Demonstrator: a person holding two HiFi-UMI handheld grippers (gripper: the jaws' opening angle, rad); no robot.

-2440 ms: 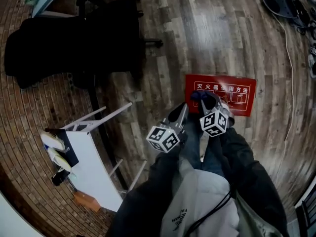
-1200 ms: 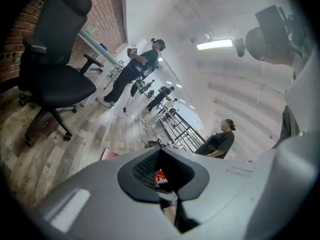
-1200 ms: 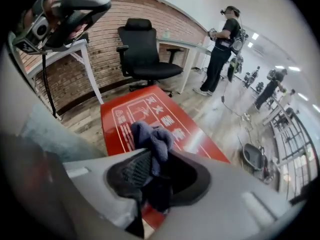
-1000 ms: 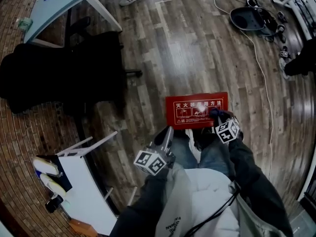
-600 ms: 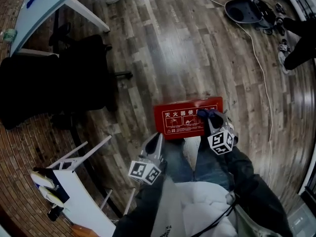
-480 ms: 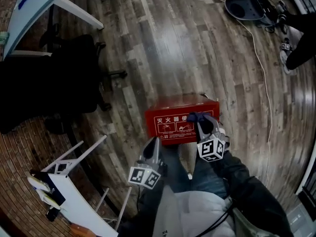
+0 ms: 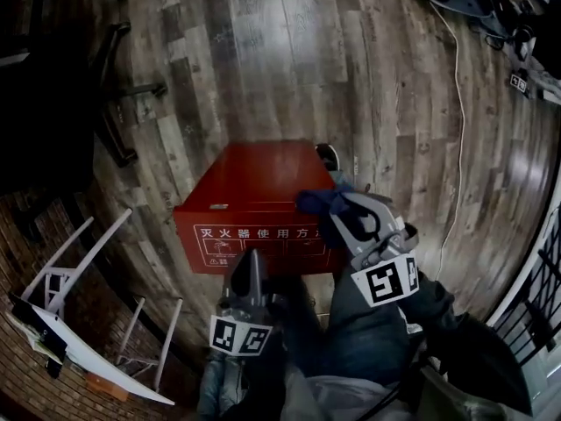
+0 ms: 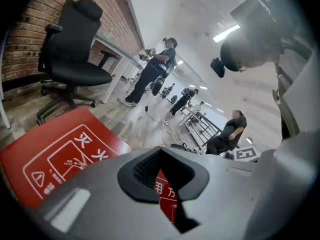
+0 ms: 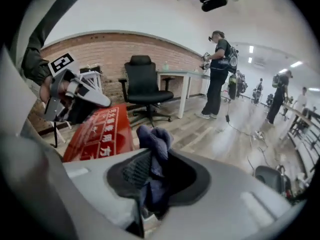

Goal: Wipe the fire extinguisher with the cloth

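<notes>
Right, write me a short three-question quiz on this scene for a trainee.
1. True or false: the left claw holds the cloth.
2. The red box stands on: A a table, B the wooden floor, C a shelf.
3. Fill in: in the right gripper view, the office chair beyond the box is ___ in colour.

Key: 1 false, the right claw grips it; 2 B; 3 black.

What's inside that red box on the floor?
Nothing inside shows: the red box is shut, only its plain top and white-printed front visible. Over its right corner the right gripper holds a blue cloth.
</notes>
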